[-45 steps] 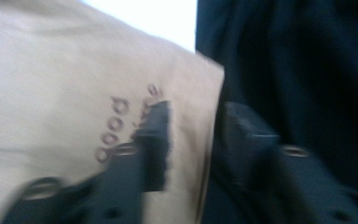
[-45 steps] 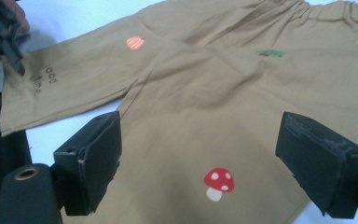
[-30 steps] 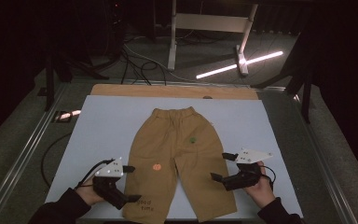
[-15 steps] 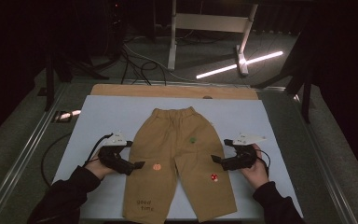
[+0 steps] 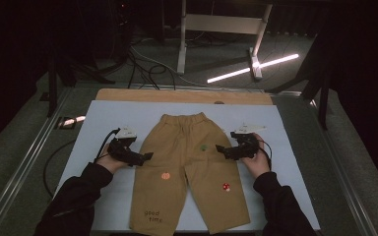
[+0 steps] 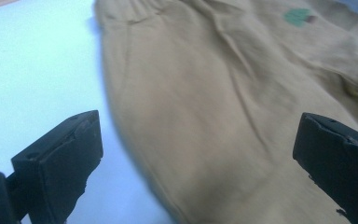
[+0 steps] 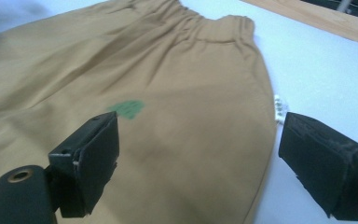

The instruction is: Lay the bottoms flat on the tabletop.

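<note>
Left gripper wide apart, over tan trousers

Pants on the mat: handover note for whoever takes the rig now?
Left claw: open, at the pants' left side seam, holding nothing.
Right claw: open, at the right side seam, holding nothing.
Pants: flat and unfolded on the pale blue mat, waistband away from the person.
Done: pants laid out flat.
Left: no grip taken yet, no fold made; probably grasp both side edges next.

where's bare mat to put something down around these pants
Free: the mat strip between the waistband and the wooden edge, plus both far corners. Crowded: beside the trousers, where the left gripper and right gripper hover open at the side seams.
</note>
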`<state>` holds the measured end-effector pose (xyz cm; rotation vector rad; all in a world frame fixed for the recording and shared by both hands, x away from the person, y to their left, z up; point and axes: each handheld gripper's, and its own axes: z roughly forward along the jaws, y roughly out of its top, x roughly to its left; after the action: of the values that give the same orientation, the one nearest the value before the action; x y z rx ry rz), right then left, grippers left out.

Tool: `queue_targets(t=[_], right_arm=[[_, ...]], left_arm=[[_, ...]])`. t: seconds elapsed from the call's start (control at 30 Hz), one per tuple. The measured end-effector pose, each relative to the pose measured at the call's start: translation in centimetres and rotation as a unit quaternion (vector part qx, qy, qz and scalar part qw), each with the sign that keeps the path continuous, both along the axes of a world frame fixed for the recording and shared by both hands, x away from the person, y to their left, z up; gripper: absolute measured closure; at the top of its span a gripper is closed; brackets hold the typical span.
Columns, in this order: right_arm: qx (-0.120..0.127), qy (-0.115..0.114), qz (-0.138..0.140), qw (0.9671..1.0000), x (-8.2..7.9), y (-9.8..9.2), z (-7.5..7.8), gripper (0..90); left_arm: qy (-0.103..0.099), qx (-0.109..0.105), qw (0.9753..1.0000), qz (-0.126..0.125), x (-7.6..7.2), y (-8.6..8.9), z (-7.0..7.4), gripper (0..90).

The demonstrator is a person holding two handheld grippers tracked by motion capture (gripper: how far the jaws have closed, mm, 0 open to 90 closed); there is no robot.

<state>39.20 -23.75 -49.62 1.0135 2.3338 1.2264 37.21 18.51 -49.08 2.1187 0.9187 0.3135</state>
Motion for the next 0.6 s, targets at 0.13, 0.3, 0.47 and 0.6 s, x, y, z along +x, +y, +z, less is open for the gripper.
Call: queue_targets(t=[0.13,0.3,0.47,0.6], right_arm=[[0.003,0.004,-0.01,0.9999,1.3,0.4,-0.5,13.4],[-0.006,0.015,-0.026,0.9995,2.9,0.8,-1.1,14.2],[-0.004,0.033,-0.034,0.9988,4.4,1.1,-1.7,14.4],[-0.007,0.043,-0.045,0.998,5.2,1.2,-2.0,16.4]], left_arm=[[0.001,0.002,0.9994,0.035,1.5,-0.1,-0.1,2.1],[0.0,0.008,0.998,0.062,3.2,-0.7,0.0,2.1],[-0.002,0.014,0.997,0.076,4.9,-1.6,-0.5,2.9],[0.001,0.004,0.9969,0.079,5.7,-2.2,-0.9,3.2]])
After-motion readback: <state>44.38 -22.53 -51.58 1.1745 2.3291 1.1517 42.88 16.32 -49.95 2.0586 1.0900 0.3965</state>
